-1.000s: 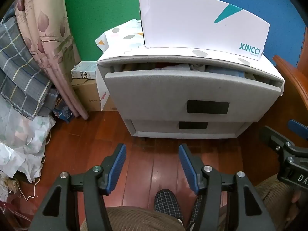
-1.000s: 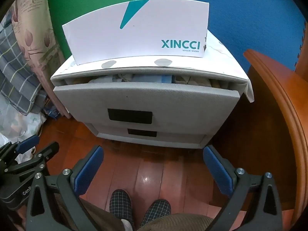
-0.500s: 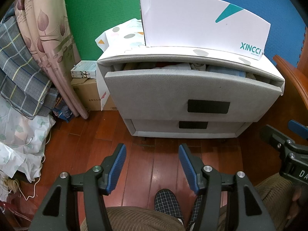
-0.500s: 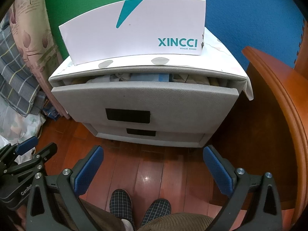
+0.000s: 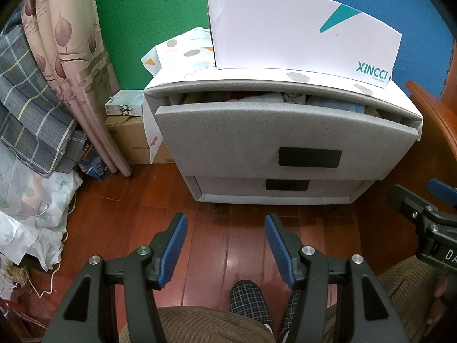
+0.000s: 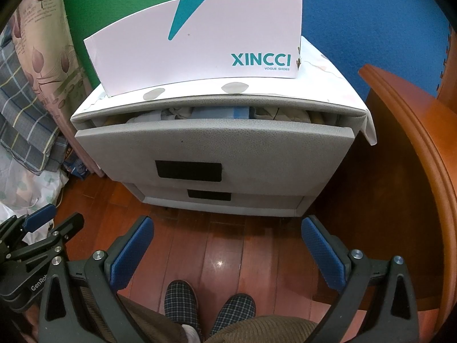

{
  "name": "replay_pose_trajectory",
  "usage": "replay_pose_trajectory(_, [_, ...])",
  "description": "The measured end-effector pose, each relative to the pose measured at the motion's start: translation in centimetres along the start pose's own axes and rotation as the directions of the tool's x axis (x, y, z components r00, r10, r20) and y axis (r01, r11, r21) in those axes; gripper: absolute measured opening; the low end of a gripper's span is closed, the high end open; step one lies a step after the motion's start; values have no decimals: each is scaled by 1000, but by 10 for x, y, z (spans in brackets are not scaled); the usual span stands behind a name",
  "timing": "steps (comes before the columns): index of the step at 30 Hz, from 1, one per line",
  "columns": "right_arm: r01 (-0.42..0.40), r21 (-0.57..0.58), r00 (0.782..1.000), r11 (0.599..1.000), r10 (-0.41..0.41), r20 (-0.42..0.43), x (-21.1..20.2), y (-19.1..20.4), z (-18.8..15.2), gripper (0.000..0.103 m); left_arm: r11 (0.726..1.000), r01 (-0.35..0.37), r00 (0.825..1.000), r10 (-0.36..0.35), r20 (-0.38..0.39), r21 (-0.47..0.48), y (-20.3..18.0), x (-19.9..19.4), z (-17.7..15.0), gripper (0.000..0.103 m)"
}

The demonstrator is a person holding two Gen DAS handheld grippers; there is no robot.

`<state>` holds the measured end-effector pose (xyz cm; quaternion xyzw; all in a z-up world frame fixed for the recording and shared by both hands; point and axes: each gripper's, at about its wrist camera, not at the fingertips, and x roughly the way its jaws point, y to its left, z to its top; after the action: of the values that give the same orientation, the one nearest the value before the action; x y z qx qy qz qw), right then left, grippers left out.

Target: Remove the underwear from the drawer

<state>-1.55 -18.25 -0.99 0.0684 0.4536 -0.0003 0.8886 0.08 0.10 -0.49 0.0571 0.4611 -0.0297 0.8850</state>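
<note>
A grey two-drawer cabinet stands ahead on the wood floor. Its top drawer [image 5: 285, 134] [image 6: 211, 145] is pulled out a little, and folded clothes [image 5: 328, 104] [image 6: 225, 113], light blue and white, show in the gap. Which piece is underwear I cannot tell. The lower drawer [image 5: 285, 185] is closed. My left gripper [image 5: 225, 228] is open and empty, held above the floor short of the cabinet. My right gripper [image 6: 228, 228] is open wide and empty, also short of the cabinet. Each gripper shows at the edge of the other's view.
A white XINCCI shoe box [image 5: 300, 31] [image 6: 200, 45] stands on the cabinet top. A wooden bed frame [image 6: 414, 171] is at the right. Curtains [image 5: 71, 71], cardboard boxes [image 5: 134, 140] and piled cloth [image 5: 28, 114] are at the left. My slippered feet [image 6: 180, 300] are below.
Both grippers have moved slightly closer to the cabinet. Neither jaw opening has changed.
</note>
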Motion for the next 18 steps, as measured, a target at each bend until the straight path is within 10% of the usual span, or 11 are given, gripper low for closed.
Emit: replay_pose_trajectory(18, [-2,2,1000,1000,2,-1,0,0,0,102,1000,-3,1000,3,0,2,1,1,-1,58])
